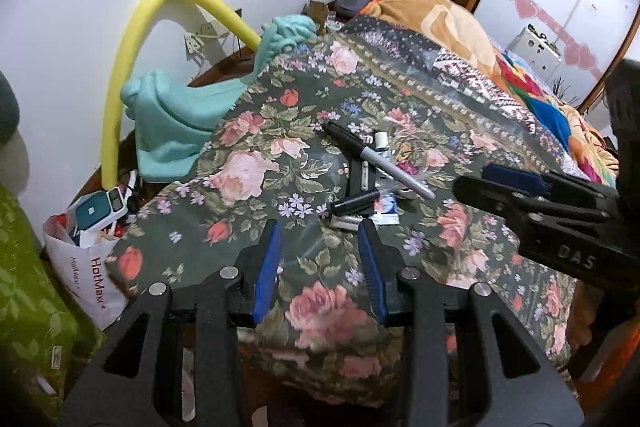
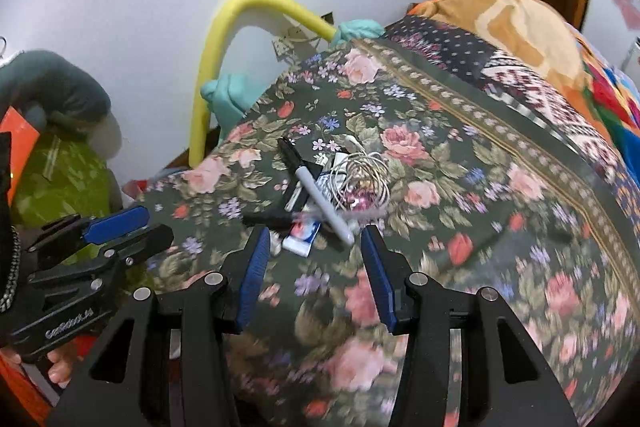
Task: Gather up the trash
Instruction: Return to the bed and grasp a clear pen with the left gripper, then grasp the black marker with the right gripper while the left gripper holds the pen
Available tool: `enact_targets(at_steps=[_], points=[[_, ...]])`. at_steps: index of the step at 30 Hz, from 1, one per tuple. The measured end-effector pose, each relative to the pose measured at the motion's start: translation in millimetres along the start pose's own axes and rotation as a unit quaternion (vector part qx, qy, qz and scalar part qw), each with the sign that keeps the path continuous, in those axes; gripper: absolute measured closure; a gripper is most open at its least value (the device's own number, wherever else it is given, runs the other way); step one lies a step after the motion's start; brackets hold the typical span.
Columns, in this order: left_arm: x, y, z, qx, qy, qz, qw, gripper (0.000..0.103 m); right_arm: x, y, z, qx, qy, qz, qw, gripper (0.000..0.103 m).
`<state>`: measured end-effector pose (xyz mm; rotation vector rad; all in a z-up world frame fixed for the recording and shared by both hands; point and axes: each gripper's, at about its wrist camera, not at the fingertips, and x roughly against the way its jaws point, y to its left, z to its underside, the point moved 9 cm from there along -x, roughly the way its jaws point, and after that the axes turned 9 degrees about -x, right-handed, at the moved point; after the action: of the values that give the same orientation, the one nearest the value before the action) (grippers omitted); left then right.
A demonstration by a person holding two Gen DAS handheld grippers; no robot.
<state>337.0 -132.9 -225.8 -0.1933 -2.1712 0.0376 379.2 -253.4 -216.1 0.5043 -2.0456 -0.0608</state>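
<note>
while both claws gape, the marker (image 2: 320,197) lies just beyond the right claw (image 2: 312,239).

A: How does the left black gripper with blue pads (image 1: 320,227) stand?
B: Its jaws are spread wide, holding nothing.
A: And the right black gripper with blue pads (image 2: 314,235)?
B: Also spread and unloaded, held just beside the left one, level with it.
</note>
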Motion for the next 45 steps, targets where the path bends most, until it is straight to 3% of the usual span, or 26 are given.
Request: enact_targets(at_steps=[2,5,10,12,20,27,32,34,37,45], points=[[-12,4,0,0.0,0.008,0.001,1.0,0.064,-15,0,-5,0.007,0.008,-0.006,1.0,0.059],[-28,8,-2,0.002,0.016,0.003,0.9999,0.064,-41,4,-11,0.018,0.024,-0.02,0.999,0.071],[-44,12,-3,0.002,0.023,0.01,0.9997,0.064,-70,10,-13,0.041,0.038,-0.018,0.998,0.081],[-49,11,-4,-0.001,0.026,0.012,0.9996,0.064,-77,13,-12,0.051,0.04,-0.017,0.998,0.092],[-58,-7,-18,-0.032,0.025,0.038,0.9984,0.064,-54,7,-12,0.044,0.001,-0.023,0.999,0.093],[-76,-41,-29,-0.093,0.037,0.058,0.9933,0.064,-13,-39,-10,-0.023,-0.027,-0.008,0.999,0.093],[-93,-60,-14,-0.112,0.071,0.071,0.9886,0.067,-13,-71,8,-0.05,-0.007,0.017,0.999,0.093],[-91,-67,-9,-0.11,0.074,0.081,0.9878,0.084,-13,-78,17,-0.057,0.0,0.021,0.998,0.093],[-85,-76,-2,-0.115,0.077,0.086,0.9867,0.089,-14,-86,28,-0.065,0.012,0.021,0.998,0.093],[-92,-96,8,-0.12,0.1,0.105,0.9822,0.089,-28,-90,41,-0.087,0.049,-0.008,0.995,0.092]])
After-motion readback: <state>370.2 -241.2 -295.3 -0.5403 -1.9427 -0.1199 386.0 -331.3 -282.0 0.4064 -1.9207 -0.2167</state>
